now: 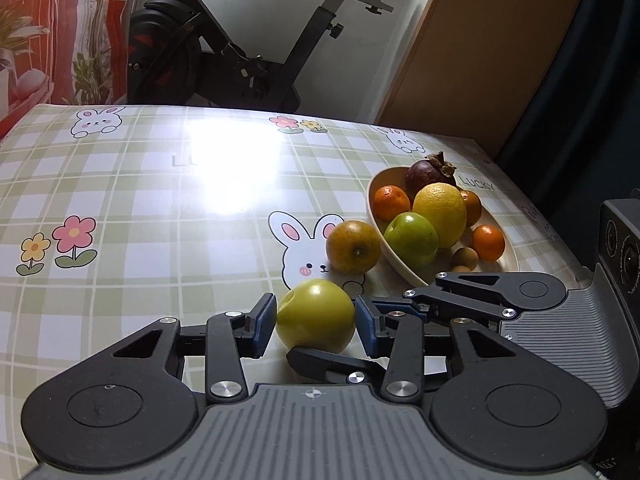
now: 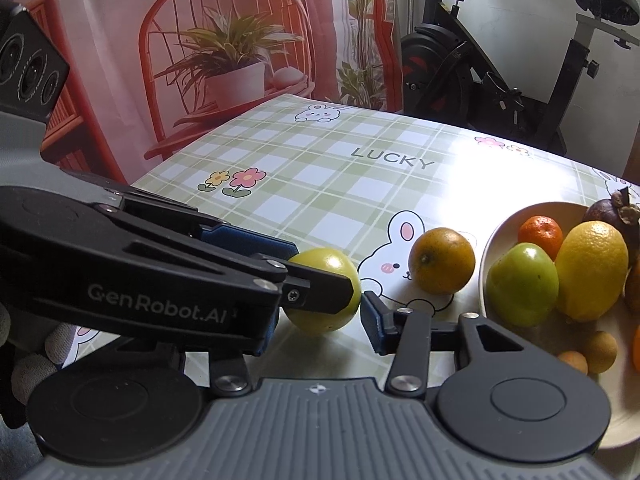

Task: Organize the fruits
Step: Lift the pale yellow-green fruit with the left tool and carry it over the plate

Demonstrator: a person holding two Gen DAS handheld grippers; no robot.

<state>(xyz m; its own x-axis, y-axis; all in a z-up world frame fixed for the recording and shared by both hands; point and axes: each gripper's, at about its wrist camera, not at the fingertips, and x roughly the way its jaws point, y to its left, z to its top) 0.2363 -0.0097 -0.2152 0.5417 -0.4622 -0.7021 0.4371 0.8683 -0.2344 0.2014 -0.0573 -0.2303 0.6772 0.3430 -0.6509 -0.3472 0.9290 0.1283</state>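
Left hand-held gripper [image 1: 316,320] pads straddle yellow-green apple [image 1: 316,318], contact unclear. Right hand-held gripper [image 2: 320,304] spread, crowding same apple. Risk: collision, apple rolls across worktop [image 1: 160,200].

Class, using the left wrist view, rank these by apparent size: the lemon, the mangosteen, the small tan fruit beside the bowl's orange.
1. Lemon, largest.
2. Mangosteen, smaller-looking, though partly hidden and farther away.
3. Small tan fruit, clearly smallest.

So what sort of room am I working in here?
Most likely a home living space: a black exercise bike stands behind a table with a green checked bunny tablecloth, beside a printed red plant-pattern curtain.
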